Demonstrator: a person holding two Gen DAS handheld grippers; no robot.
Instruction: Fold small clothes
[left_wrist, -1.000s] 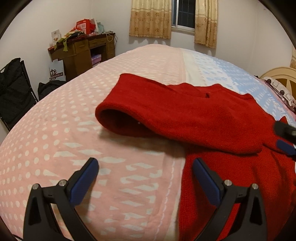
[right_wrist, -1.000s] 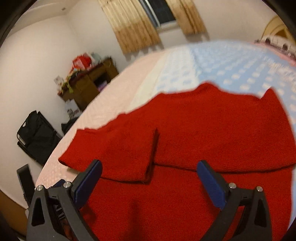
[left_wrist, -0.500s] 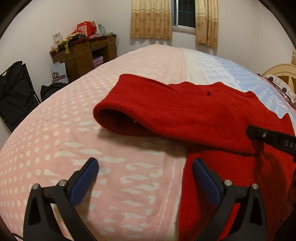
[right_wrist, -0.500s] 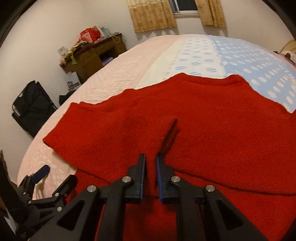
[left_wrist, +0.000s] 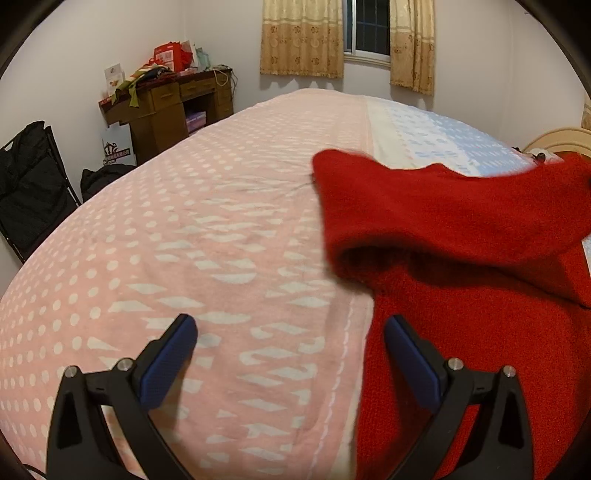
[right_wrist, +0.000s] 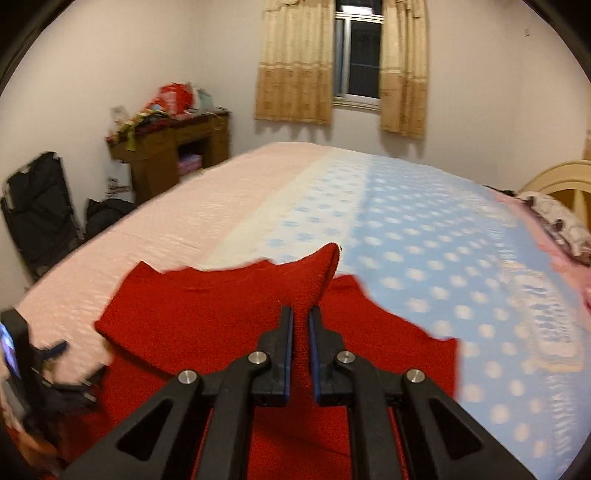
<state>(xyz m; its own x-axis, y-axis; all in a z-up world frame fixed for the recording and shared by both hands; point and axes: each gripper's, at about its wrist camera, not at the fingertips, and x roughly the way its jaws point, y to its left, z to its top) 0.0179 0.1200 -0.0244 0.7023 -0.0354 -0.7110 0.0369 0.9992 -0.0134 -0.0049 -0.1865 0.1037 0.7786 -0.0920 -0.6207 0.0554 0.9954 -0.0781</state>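
Note:
A red knitted sweater (left_wrist: 461, 266) lies on the bed, its sleeve raised off the cover. My right gripper (right_wrist: 301, 328) is shut on a fold of that red sweater (right_wrist: 207, 314), and the pinched cloth stands up between the blue pads as a ridge. The sleeve hangs from this grip, lifted above the rest of the garment. My left gripper (left_wrist: 290, 350) stands open low over the pink bedcover (left_wrist: 184, 240), just left of the sweater's edge, with nothing between its fingers. It also shows at the left rim of the right wrist view as the left gripper (right_wrist: 40, 365).
The bedcover is pink on the left and blue (right_wrist: 424, 258) with white dots on the right. A cluttered wooden desk (left_wrist: 166, 107) and a black folding chair (left_wrist: 29, 184) stand by the left wall. A curtained window (left_wrist: 365, 33) is at the back, a headboard (right_wrist: 561, 184) at right.
My right gripper closed on the sweater and rose with it, pulling the sleeve up and to the right off the pink cover. The left gripper stayed put and open.

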